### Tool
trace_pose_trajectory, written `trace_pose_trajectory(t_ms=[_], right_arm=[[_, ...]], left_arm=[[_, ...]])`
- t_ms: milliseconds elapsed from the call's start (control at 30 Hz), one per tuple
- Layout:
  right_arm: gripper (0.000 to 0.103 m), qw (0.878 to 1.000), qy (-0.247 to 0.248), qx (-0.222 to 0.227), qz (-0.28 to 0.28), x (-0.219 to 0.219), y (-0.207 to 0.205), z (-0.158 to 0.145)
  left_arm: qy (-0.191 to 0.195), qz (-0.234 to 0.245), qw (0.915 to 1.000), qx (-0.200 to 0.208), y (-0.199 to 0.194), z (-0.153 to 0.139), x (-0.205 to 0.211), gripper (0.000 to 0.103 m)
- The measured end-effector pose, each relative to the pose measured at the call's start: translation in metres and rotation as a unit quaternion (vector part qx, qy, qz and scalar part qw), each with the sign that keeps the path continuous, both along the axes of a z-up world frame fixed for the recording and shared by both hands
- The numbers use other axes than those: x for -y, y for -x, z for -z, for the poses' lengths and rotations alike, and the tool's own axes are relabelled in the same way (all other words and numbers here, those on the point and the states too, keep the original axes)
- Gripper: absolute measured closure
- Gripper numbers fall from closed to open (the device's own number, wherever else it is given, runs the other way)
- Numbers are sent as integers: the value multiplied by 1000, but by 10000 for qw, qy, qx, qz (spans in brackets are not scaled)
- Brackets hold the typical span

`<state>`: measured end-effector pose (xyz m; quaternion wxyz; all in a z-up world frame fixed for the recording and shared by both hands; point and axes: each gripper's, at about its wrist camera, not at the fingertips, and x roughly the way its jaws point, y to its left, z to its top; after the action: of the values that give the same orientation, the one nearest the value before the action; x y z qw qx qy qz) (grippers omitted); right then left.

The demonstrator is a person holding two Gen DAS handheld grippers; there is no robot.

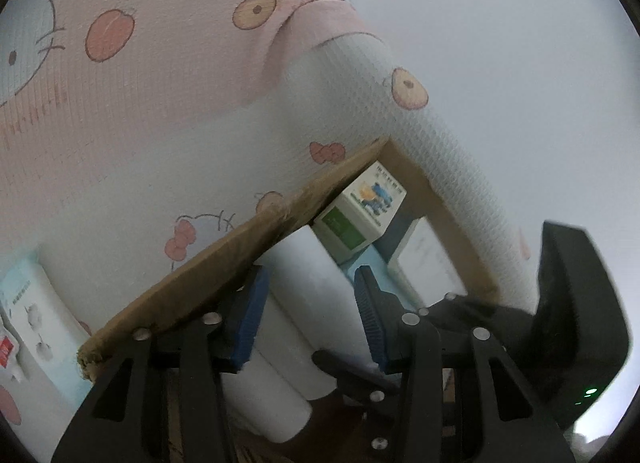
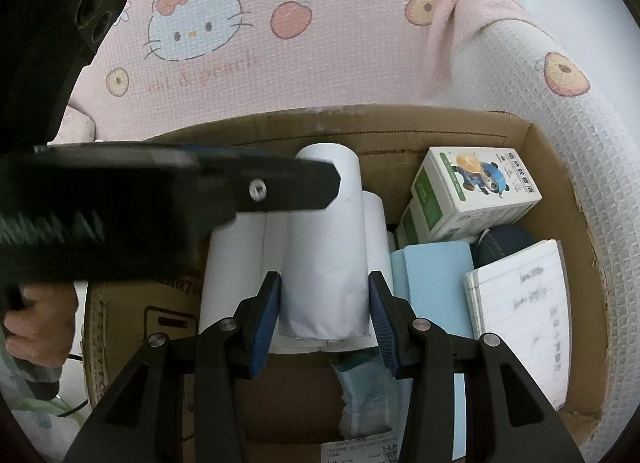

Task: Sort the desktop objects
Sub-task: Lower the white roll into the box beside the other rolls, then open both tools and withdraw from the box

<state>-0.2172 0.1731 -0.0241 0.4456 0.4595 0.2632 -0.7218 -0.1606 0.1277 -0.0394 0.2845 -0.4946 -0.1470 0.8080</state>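
An open cardboard box (image 2: 552,167) stands on a pink and white cartoon-cat cloth (image 2: 240,63). Inside lie several white rolls. My right gripper (image 2: 325,311) is shut on the near end of the top white roll (image 2: 324,247), blue pads pressing both its sides. From the left, one finger (image 2: 288,183) of my left gripper lies across the roll's far end. In the left wrist view, my left gripper (image 1: 310,303) has the same white roll (image 1: 308,271) between its blue pads, which touch both its sides. The right gripper's black body (image 1: 580,323) is at the right.
The box also holds a green and white carton (image 2: 472,191), a light-blue block (image 2: 436,287), a lined notepad (image 2: 520,303) and a dark blue item (image 2: 504,239). A hand (image 2: 36,323) shows at the left. A pale blue and white packet (image 1: 28,303) lies outside the box wall (image 1: 192,283).
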Motion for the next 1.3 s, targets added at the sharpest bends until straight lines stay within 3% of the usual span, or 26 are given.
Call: trace_pose_trajectory(t_ms=[67, 100, 300, 333, 400, 467, 533, 700, 733, 767, 800, 900, 1000, 1300], right_arm=[[62, 10000, -53, -54, -5, -2, -3, -1], [62, 9999, -68, -79, -3, -1, -3, -4], [61, 9999, -98, -115, 40, 4, -9, -21], [61, 9999, -91, -133, 57, 1, -11, -25], [61, 9998, -72, -175, 97, -3, -14, -32], [60, 9997, 2, -200, 119, -6, -15, -41], [60, 9996, 122, -248, 86, -9, -17, -51], [40, 9986, 402, -342, 88, -11, -27, -78], [39, 9984, 447, -329, 84, -10, -28, -82], [38, 9984, 459, -314, 85, -5, -27, -85], [38, 9985, 442, -310, 93, 1, -25, -86], [38, 9990, 318, -278, 133, 8, -35, -87], [38, 9994, 227, -223, 114, 19, -41, -83], [38, 9985, 438, 174, -293, 59, -85, -86]], left_arm=[[103, 84, 9999, -99, -3, 1, -4, 94], [176, 106, 9996, -199, -4, 0, -6, 97], [170, 141, 9995, -209, -7, -4, -9, 97], [113, 131, 9995, -281, -7, -6, -11, 95], [4, 94, 9983, -574, -14, -19, -5, 68], [-98, -15, 9959, -901, -19, -29, 1, 54], [-151, -128, 9933, -1139, -22, -37, 9, 53], [-403, -448, 9902, -1263, -30, -38, 41, 53], [-473, -558, 9895, -1251, -32, -36, 49, 54], [-563, -693, 9887, -1202, -34, -33, 57, 62], [-678, -802, 9881, -1123, -35, -31, 65, 76], [-1022, -952, 9865, -851, -36, -21, 87, 90], [-1014, -1113, 9848, -869, -38, -18, 107, 93], [-392, -1470, 9760, -1561, -75, -21, 157, 94]])
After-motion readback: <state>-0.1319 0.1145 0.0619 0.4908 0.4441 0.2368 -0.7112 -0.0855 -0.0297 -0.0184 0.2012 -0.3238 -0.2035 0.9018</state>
